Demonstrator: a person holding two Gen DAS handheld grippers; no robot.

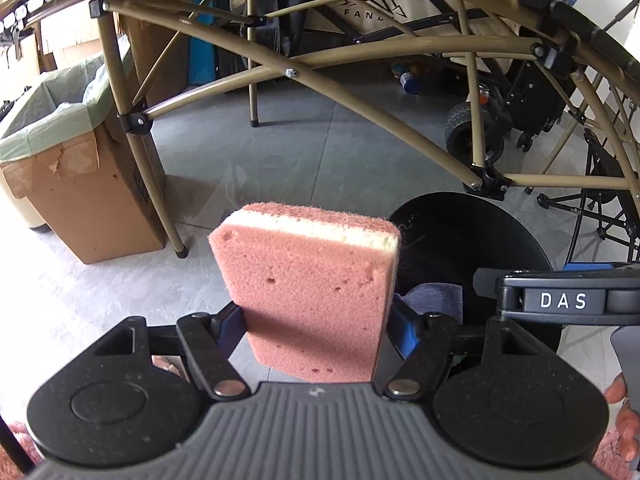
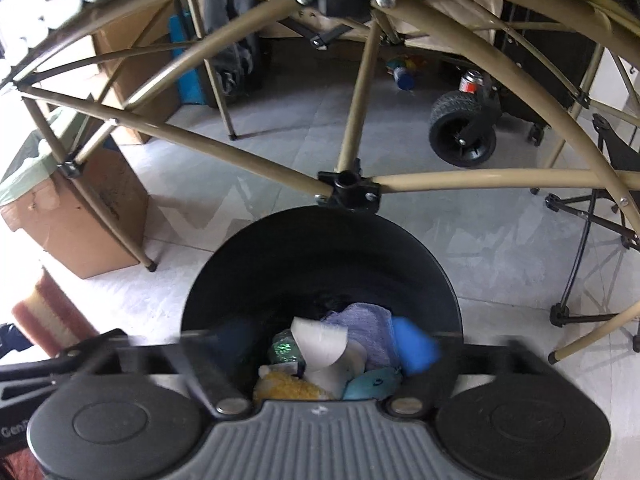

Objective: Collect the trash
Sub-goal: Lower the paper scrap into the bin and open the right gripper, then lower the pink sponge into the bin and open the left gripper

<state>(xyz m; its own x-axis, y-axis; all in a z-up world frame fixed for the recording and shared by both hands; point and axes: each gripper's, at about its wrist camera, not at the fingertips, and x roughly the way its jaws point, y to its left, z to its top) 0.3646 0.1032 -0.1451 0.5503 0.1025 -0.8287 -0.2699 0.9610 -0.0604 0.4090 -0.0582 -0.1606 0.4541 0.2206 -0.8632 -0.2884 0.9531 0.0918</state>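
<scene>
Between the left gripper's (image 1: 316,320) jaws sat a clamped sponge (image 1: 308,276): light, soft, compressible, best held across its narrow sides; the right gripper's (image 2: 320,344) jaws stood apart over the black bin (image 2: 320,248).

We see a porous pink foam sponge (image 1: 308,304) with a rough scouring layer on top. At ten o'clock, a matt cardboard box (image 1: 92,204) lined with thin green plastic film. The trash bin (image 2: 320,256) is glossy black plastic, holding a cardboard tube (image 2: 320,344) and grey cloth (image 2: 368,332). Table frame (image 1: 360,108): tan painted metal, smooth.
</scene>
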